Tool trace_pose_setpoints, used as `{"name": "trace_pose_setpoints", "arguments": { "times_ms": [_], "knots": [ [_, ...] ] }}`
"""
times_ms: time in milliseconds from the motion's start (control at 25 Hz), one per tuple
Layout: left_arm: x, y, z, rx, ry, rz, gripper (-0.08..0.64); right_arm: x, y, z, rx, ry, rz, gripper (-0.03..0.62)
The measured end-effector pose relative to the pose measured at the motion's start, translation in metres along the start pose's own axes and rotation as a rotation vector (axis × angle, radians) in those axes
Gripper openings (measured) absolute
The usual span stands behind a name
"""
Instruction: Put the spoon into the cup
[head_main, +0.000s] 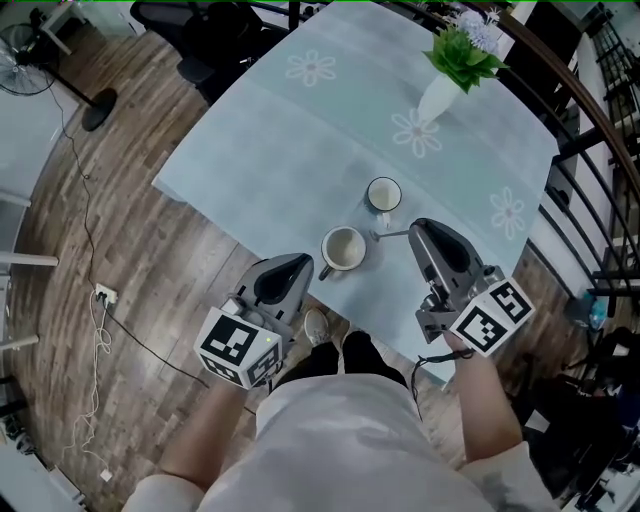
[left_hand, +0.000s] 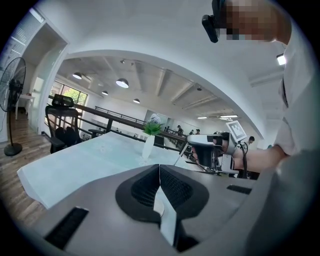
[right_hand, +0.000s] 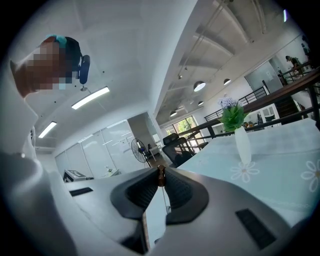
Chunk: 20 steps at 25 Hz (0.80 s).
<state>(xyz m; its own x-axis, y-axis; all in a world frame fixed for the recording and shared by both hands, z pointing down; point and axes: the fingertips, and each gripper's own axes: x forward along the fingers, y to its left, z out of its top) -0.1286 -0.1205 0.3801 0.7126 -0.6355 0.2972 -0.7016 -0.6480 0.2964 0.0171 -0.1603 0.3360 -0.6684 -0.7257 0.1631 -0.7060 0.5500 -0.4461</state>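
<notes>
**Step in hand:** transport. The spoon (head_main: 392, 234) is off the worktop (head_main: 300, 130) and has not yet entered any vessel.

**Right gripper (head_main: 415, 229):** the fingers are pinching the spoon by its handle end. The right gripper view shows a brown tip caught between the fingertips, with a thin shaft running down between the pads.

**Left gripper (head_main: 303, 264):** the fingers are pressed together at the tips with nothing between them. It sits at about 8 o'clock of the nearer cup (head_main: 343, 249), close to the cup's handle. No contact can be made out.

**Position of the spoon:** in the head view it projects from the right fingers toward 9 o'clock, lying close to level. Its free end falls between two vessels. The nearer cup is just beside that end at about 8 o'clock, and the white mug (head_main: 383, 194) stands at about 12 o'clock. The frames do not settle which of the two is the target.

**Next move, as judged:**
- Bring the free end over the chosen mouth.
- Raise the handle so the spoon points downward.
- Lower the spoon inside the rim without striking it.
- Spread the fingers only once the spoon is inside.

**Risk:** a knock on the rim could shift or tip an unsteadied cup.

**Other:** the vase (head_main: 440, 95) stands well apart at 1 o'clock and is no obstruction.
</notes>
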Motion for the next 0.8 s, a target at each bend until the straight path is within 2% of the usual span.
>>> {"name": "trace_pose_setpoints", "arguments": {
  "times_ms": [800],
  "knots": [
    [0.086,0.023,-0.011,-0.020,0.076,0.040,0.021,0.061,-0.109,-0.011,0.069,0.057,0.038,0.054]
  ]
}}
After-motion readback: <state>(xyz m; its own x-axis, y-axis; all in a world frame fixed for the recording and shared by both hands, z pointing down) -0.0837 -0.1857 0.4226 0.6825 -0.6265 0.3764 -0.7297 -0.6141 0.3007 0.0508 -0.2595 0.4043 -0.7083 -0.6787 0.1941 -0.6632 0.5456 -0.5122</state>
